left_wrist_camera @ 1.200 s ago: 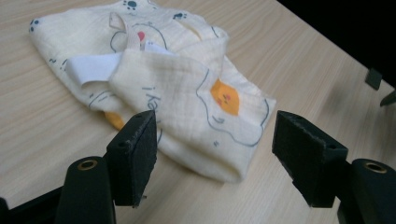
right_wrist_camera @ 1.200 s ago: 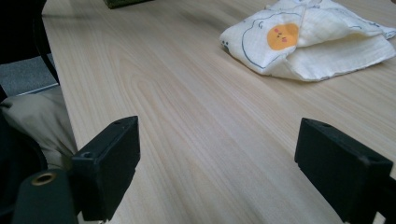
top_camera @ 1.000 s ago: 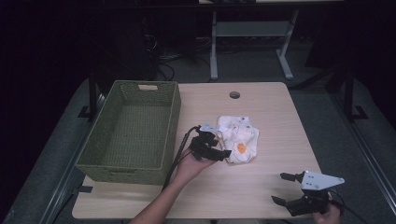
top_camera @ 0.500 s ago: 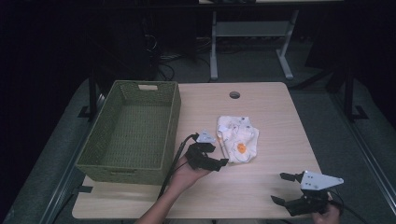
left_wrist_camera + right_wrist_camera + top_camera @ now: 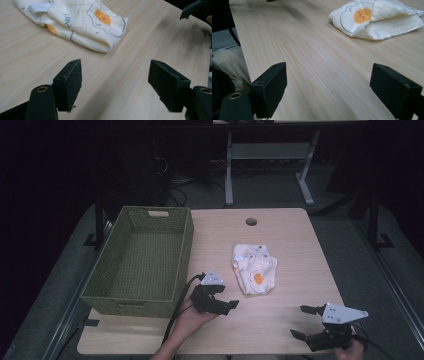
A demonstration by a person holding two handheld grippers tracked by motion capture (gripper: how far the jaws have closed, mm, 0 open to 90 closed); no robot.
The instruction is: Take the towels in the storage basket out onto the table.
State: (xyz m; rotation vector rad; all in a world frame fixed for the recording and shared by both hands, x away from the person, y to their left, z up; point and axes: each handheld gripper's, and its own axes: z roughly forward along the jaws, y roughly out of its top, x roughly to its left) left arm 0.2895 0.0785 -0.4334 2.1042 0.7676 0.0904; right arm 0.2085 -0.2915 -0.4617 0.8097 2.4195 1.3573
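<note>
A: Which way does the cloth (image 5: 254, 269) lie?
B: Folded, mid-table, long axis running from 11 to 5 o'clock. One cloth, one basket (image 5: 141, 262), two grippers.
A: And the fingers?
B: Left gripper (image 5: 223, 304) at the cloth's 7 o'clock, gaping empty. Right gripper (image 5: 304, 321) at its 5 o'clock, wide, empty.

L gripper (image 5: 226, 304) sits in the person's left hand (image 5: 192, 319), forearm coming in from the bottom edge, jaws wide apart w/ nothing between them, pointing toward the right gripper; pads (image 5: 71, 83) hang just above the tabletop in the left gripper view. R gripper (image 5: 304, 321) is held low at the near right corner by the right hand (image 5: 350, 351), jaws spread wide & empty, pointing left. Its pads (image 5: 270, 86) sit close over the wood in the right gripper view.
</note>
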